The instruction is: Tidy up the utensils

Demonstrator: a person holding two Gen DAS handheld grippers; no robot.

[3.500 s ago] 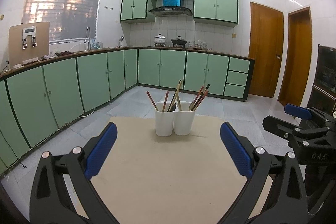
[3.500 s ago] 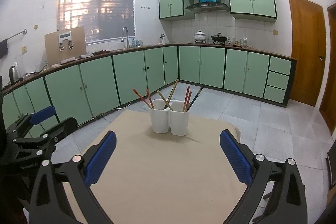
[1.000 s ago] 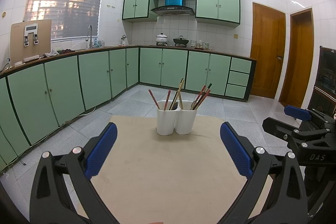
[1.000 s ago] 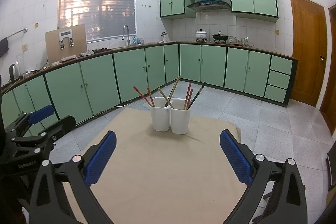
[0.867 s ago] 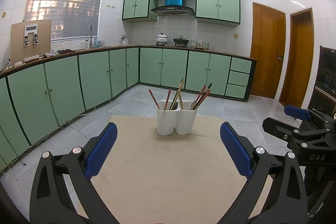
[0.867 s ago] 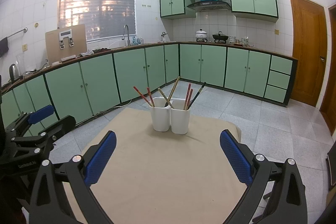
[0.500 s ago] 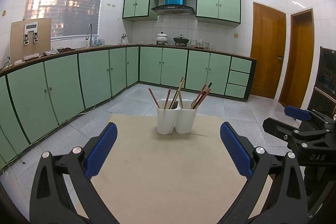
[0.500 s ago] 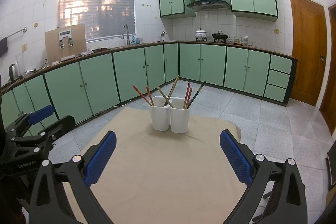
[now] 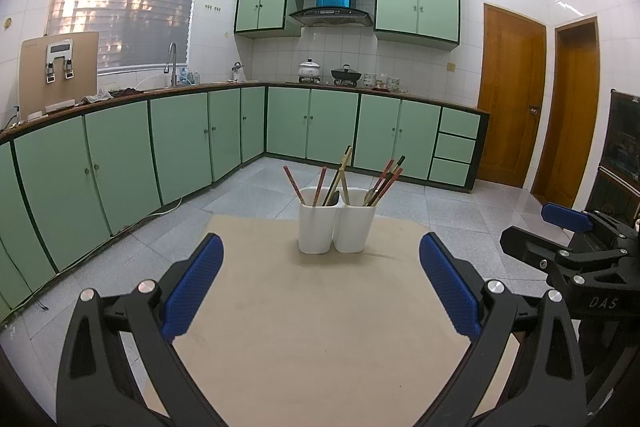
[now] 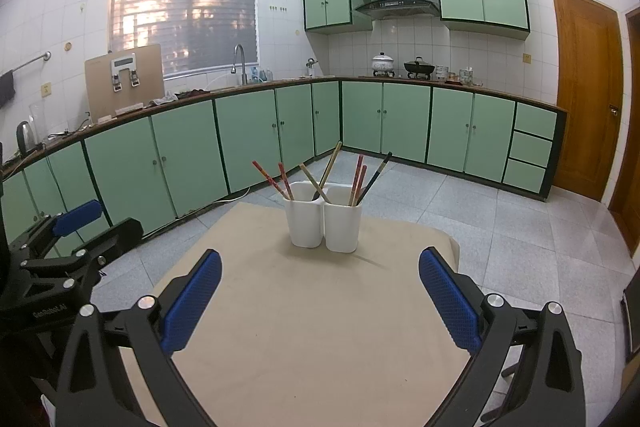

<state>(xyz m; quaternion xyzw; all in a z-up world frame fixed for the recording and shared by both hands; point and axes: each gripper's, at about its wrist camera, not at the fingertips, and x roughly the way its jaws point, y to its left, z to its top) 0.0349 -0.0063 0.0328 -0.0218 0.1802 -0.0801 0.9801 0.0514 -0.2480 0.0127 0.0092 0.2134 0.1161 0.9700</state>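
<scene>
Two white utensil cups stand side by side, touching, on a beige tabletop (image 9: 312,327) near its far end. The left cup (image 9: 316,225) holds red chopsticks (image 9: 294,185), a tan one and a dark utensil. Red and dark chopsticks (image 9: 386,179) lean out of the right cup (image 9: 355,227). My left gripper (image 9: 320,259) is open and empty, well short of the cups. My right gripper (image 10: 320,265) is likewise open and empty, facing the same cups (image 10: 323,225) over the tabletop (image 10: 312,327). Each gripper shows at the side of the other's view.
The table ends just behind the cups, with grey floor tiles (image 9: 248,187) beyond. Green cabinets (image 9: 180,143) line the walls under a counter with a sink tap (image 9: 172,63) and pots (image 9: 310,69). Two wooden doors (image 9: 512,99) stand at the right.
Both views have tilted up a little since 3.5 s ago, so the cups sit slightly lower in frame. The grippers stay open and nothing on the table has moved.
</scene>
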